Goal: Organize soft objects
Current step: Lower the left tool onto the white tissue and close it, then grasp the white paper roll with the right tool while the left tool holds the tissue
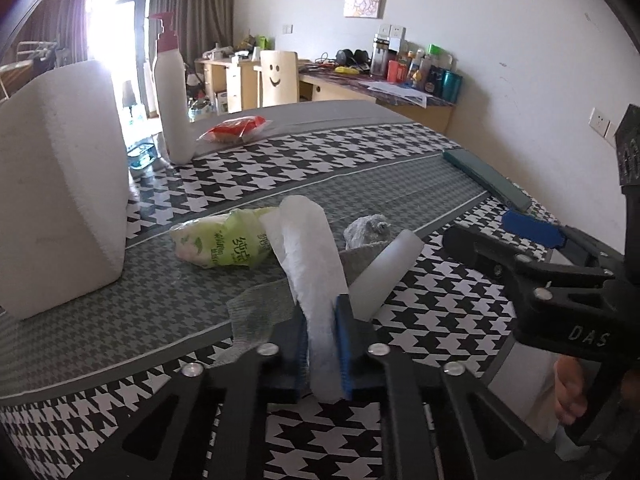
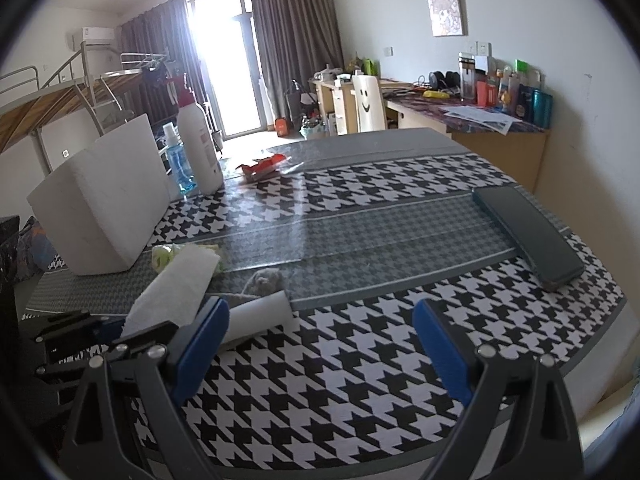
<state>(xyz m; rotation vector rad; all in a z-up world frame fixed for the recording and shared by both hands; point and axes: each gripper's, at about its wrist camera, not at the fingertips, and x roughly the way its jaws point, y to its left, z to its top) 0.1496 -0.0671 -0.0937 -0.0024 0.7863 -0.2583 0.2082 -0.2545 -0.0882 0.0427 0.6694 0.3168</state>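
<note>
My left gripper [image 1: 322, 340] is shut on a white paper towel [image 1: 308, 256], which sticks up and forward above the table; it also shows in the right wrist view [image 2: 176, 288]. Just beyond lie a green tissue pack [image 1: 224, 242], a grey sock [image 1: 260, 312], a crumpled grey wad [image 1: 366, 230] and a white tube [image 1: 386, 272]. A big white foam block [image 1: 60, 184] stands at the left. My right gripper [image 2: 320, 344] is open and empty over the houndstooth cloth, and it shows at the right of the left wrist view [image 1: 532, 232].
A white pump bottle [image 1: 172, 92], a blue bottle [image 2: 176, 164] and a red packet [image 1: 236, 128] stand at the table's far side. A dark green case [image 2: 528, 232] lies at the right. A desk with clutter [image 2: 480, 116] stands by the wall.
</note>
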